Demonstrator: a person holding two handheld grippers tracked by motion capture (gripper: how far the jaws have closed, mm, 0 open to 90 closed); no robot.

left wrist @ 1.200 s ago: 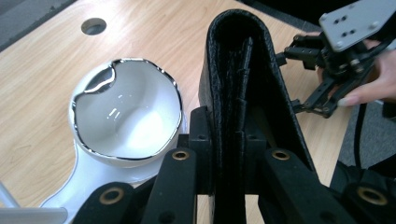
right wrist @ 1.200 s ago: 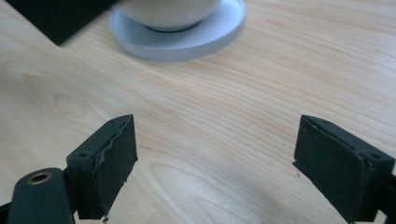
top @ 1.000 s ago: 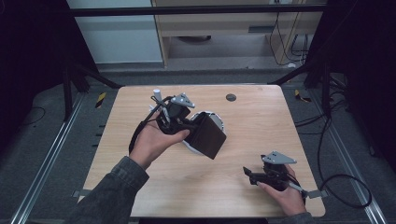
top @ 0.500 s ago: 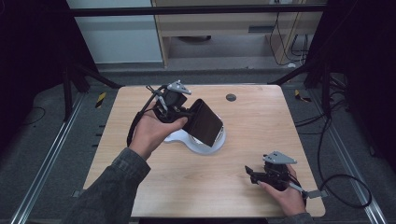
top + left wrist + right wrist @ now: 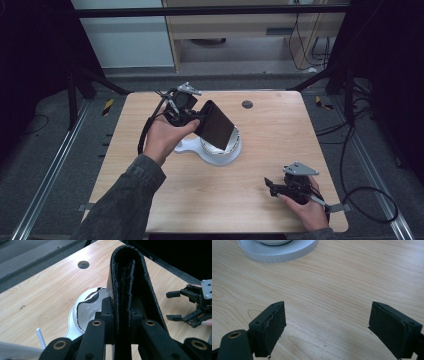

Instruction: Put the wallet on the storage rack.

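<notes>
Jaws of left gripper [image 5: 122, 325] pinch black wallet [image 5: 130, 277]; right gripper [image 5: 327, 327] jaws spread wide, empty, above table [image 5: 332, 280].

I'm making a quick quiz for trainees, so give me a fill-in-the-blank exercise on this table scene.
1. The black wallet is clamped in the ____ gripper.
2. The wallet hangs above a ____ round device.
3. The right gripper rests on the table with its jaws ____.
4. The table's top is made of ____.

Missing words: left; white; open; wood
</notes>
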